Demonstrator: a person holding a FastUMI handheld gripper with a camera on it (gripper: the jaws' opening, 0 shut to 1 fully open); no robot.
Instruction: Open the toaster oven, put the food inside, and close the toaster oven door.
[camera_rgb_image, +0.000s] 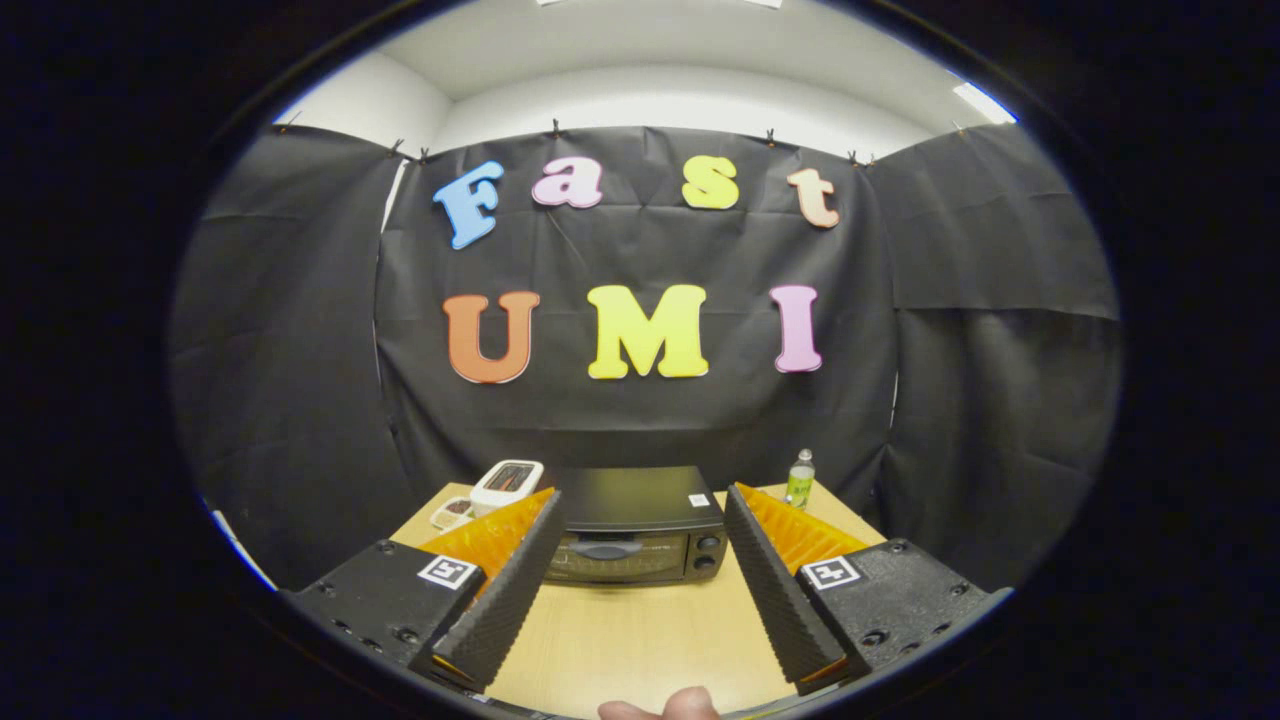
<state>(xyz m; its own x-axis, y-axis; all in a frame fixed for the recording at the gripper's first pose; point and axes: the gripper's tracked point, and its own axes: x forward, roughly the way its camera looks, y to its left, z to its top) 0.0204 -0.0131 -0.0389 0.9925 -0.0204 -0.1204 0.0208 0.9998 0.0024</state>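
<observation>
Toaster oven (637, 528), black, door closed, sits beyond the wide-open, empty tool (640, 510).

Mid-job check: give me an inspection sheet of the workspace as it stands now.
Surface: wooden table, bare between the tongs.
Job's things: toaster oven ahead of the tongs, door shut; small dish beside it, contents too small to tell.
Clutter: white toaster behind the dish; bottle on the oven's other side.
Grippers: tongs open, holding nothing, apart from the oven.
Cables: nothing seen.
Surroundings: black cloth wall; a fingertip below the tongs.
</observation>
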